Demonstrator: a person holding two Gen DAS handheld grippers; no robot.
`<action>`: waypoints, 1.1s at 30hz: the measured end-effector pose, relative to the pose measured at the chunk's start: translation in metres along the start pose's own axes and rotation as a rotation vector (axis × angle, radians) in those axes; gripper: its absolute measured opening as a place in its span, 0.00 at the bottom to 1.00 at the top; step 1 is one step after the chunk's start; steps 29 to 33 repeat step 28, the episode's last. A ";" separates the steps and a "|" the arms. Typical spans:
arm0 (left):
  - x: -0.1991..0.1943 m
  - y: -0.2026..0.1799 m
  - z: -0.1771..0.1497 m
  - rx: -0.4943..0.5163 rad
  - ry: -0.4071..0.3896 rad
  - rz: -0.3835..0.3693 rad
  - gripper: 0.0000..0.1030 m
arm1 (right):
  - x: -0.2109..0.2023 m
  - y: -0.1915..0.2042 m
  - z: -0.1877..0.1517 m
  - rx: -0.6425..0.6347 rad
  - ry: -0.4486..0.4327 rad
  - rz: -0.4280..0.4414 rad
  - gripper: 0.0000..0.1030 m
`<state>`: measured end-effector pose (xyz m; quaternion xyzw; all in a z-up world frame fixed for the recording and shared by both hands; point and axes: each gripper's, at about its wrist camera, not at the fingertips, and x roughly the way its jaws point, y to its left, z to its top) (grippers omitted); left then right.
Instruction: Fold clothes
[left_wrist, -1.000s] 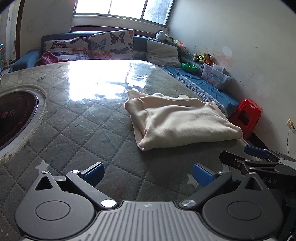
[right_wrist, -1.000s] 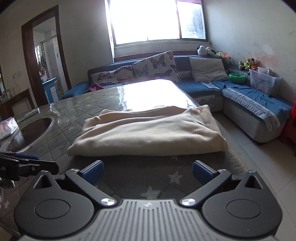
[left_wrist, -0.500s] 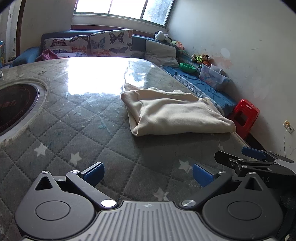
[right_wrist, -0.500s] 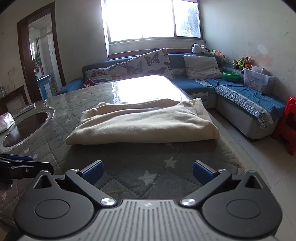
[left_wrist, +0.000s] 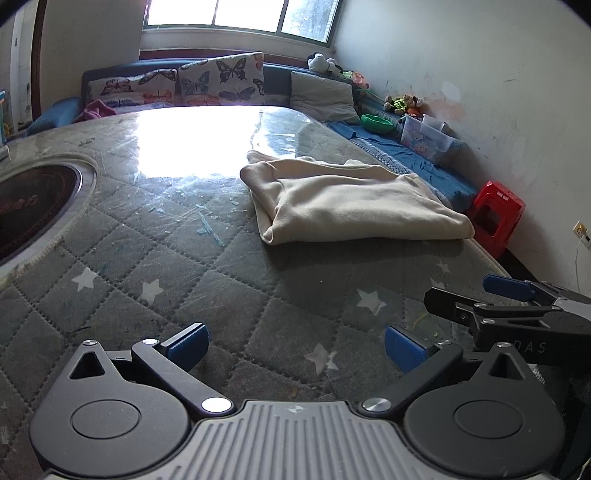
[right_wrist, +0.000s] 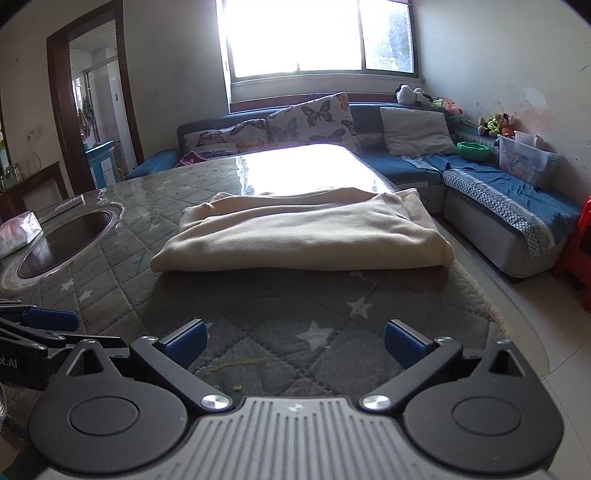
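A cream garment (left_wrist: 351, 201) lies folded into a flat bundle on the quilted grey table cover (left_wrist: 207, 280), toward the table's right edge. The same cream garment (right_wrist: 299, 236) sits straight ahead in the right wrist view. My left gripper (left_wrist: 295, 345) hovers open over the cover, well short of the garment, nothing between its blue pads. My right gripper (right_wrist: 295, 341) is open too, near the table's front edge. The right gripper (left_wrist: 509, 295) shows at the right of the left wrist view, and the left gripper (right_wrist: 33, 328) at the left of the right wrist view.
A round dark inset (left_wrist: 26, 206) sits in the table at the left. A tissue pack (right_wrist: 16, 232) lies beyond it. A blue corner sofa (right_wrist: 495, 195) with butterfly cushions runs behind and right. A red stool (left_wrist: 496, 216) stands by the wall.
Both grippers have drawn back toward the table's near edge and away from the folded garment, which now looks farther off. Both stay open and the garment has not moved.
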<state>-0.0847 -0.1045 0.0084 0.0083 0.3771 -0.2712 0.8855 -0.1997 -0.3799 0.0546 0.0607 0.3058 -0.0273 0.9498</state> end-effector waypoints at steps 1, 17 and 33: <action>0.000 -0.001 0.000 0.005 -0.001 0.002 1.00 | 0.000 0.000 0.000 0.001 0.001 0.002 1.00; -0.002 -0.004 0.000 0.026 -0.011 0.015 1.00 | 0.000 0.000 -0.001 -0.004 -0.010 0.009 1.00; 0.000 -0.003 -0.002 0.014 -0.010 0.013 1.00 | 0.004 0.004 -0.002 -0.009 -0.004 0.010 1.00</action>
